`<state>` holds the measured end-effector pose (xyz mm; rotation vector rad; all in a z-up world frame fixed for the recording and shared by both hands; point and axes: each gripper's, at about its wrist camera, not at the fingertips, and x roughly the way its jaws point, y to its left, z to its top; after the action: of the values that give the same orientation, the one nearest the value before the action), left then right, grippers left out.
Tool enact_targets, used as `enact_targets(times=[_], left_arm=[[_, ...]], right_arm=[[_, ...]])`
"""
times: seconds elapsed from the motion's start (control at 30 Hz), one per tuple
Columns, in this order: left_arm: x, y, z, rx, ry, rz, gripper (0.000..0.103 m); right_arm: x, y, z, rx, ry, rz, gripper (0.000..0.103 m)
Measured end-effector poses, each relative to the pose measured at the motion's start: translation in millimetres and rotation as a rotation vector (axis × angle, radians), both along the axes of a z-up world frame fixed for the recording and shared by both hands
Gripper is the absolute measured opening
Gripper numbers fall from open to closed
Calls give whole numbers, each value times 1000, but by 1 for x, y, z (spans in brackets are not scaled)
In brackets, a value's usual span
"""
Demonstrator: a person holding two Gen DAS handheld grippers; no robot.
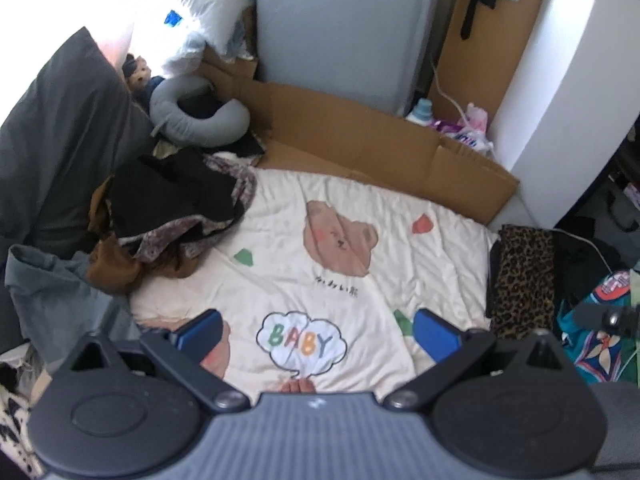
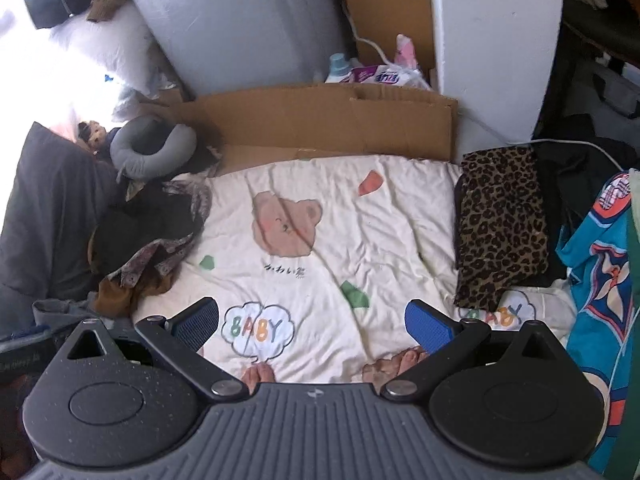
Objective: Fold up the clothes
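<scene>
1. We see the left gripper (image 1: 316,334) held above the cream bear-print blanket (image 1: 360,216), its blue-padded fingers (image 1: 200,332) spread wide with nothing between them
2. The right gripper (image 2: 312,322) hangs over the same blanket (image 2: 360,220), its fingers (image 2: 430,326) likewise spread apart and holding nothing
3. The clothes to be folded lie in a rumpled pile of clothes (image 1: 168,208) at the blanket's left edge: a black garment on top, a floral piece and a brown one beneath; the right wrist view shows this pile (image 2: 148,232) too, well apart from both grippers
4. A folded leopard-print garment (image 2: 500,224) lies flat at the blanket's right edge, also seen from the left wrist (image 1: 524,280)
5. A grey neck pillow (image 1: 192,120) sits behind the pile, beside a dark grey pillow (image 1: 64,136)
6. A flattened cardboard sheet (image 2: 320,120) stands along the blanket's far edge, with a grey appliance (image 1: 340,28) behind it
7. Bare toes (image 2: 260,376) show on the blanket just under the right gripper's body
</scene>
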<state>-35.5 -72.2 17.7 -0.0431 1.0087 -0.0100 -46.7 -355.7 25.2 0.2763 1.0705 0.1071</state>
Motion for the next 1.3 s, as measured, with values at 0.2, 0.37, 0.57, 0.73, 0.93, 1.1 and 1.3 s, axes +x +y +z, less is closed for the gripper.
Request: enact_targets(times=[0.2,0.37,0.57,0.73,0.93,1.1,1.3], left_arm=[[-8,-7,0,10,-16,-3,103],[-14,-18,1,32,-38,-23,103],[-21,-25,1,35,-40,-22,103],[-19,-27,-1,44,-39,-19,103],[-15,-28,-2,58,-39,-11,102],[-14,-23,-4,30,-29,7,102],[-15,-27,-4,52,-34,-19,98]], right_arm=[[-10,9,1,-16,-6,35,102],[-14,18,3,-54,-18,71,102],[-17,18,3,-22,-17,69,102],[-18,22,2,-2,-18,93,102],[-15,26,5,-36,-59,105,102],[-12,24,5,-27,-58,125,102],[-11,19,5,-13,-53,127,102]])
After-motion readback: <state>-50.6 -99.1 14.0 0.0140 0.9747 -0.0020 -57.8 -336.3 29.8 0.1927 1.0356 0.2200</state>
